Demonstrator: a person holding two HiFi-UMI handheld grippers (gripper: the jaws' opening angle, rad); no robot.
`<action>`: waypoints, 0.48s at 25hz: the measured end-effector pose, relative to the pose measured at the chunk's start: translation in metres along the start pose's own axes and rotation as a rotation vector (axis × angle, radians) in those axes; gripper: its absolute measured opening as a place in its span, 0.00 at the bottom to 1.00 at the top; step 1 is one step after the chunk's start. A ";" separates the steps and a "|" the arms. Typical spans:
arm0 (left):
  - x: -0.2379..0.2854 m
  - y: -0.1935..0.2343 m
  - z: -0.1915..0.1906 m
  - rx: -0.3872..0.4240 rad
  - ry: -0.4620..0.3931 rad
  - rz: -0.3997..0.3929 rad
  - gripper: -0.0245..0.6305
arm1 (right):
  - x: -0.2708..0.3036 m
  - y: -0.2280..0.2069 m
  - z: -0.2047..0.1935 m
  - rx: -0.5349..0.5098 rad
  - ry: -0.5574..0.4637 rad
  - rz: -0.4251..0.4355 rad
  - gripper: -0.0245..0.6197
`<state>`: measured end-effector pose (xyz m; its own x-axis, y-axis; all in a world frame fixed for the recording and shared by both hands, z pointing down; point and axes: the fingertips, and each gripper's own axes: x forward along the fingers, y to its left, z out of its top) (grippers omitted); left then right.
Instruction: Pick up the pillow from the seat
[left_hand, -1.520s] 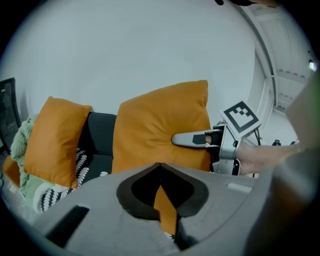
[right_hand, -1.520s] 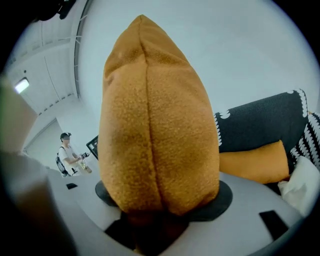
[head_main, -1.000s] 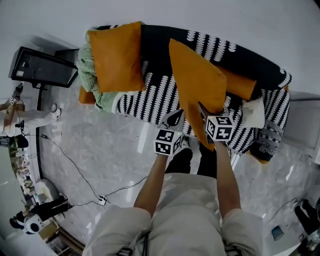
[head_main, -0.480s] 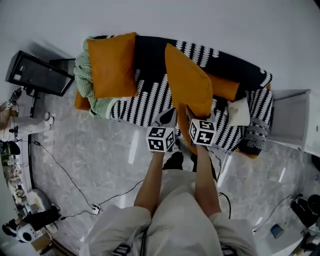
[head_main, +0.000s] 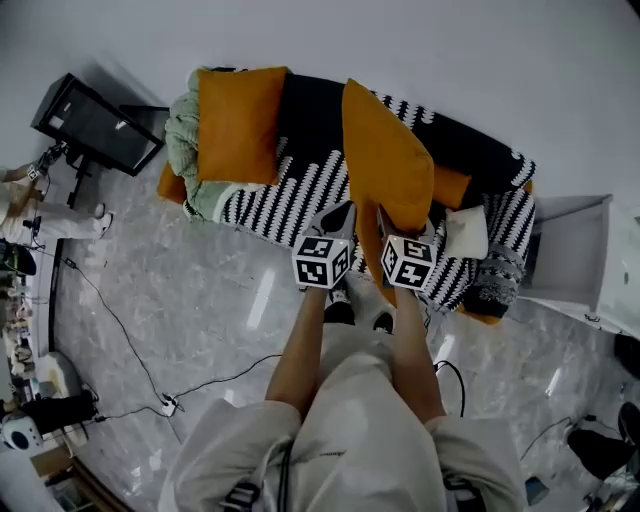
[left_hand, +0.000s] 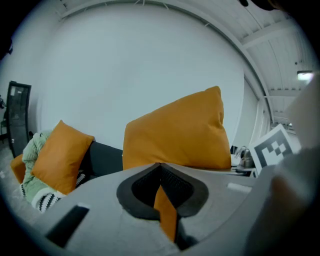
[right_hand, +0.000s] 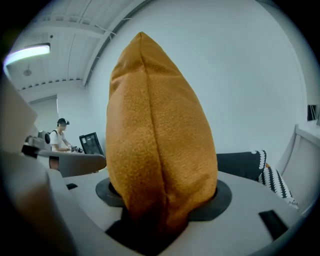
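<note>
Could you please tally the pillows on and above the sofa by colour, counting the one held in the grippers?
Orange: 3 (held pillow, left-end pillow, half-hidden pillow behind the held one)
Cream: 1 (cream pillow)
Total: 4

Soft, even light is cast throughout, supplied by a ceiling strip lamp (right_hand: 27, 52) seen glowing above the orange pillow (right_hand: 160, 145) in the right gripper view. Pale glare streaks are reflected on the marble floor (head_main: 262, 290). Both gripper views are bent by fisheye distortion and darkened at the corners; near foregrounds are blurred.
</note>
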<state>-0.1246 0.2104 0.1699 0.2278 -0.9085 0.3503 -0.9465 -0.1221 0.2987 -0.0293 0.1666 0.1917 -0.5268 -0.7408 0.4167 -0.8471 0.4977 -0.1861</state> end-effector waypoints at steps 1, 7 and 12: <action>-0.002 -0.009 0.000 0.011 -0.006 0.005 0.05 | -0.008 -0.002 0.003 -0.015 -0.012 0.009 0.52; -0.014 -0.061 -0.020 0.109 0.013 0.019 0.05 | -0.051 -0.020 0.002 -0.012 -0.069 0.048 0.52; -0.032 -0.087 -0.030 0.141 0.003 0.036 0.05 | -0.082 -0.036 -0.011 -0.015 -0.075 0.046 0.52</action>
<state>-0.0423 0.2619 0.1590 0.1939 -0.9121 0.3613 -0.9767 -0.1449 0.1585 0.0447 0.2143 0.1739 -0.5697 -0.7481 0.3403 -0.8208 0.5387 -0.1898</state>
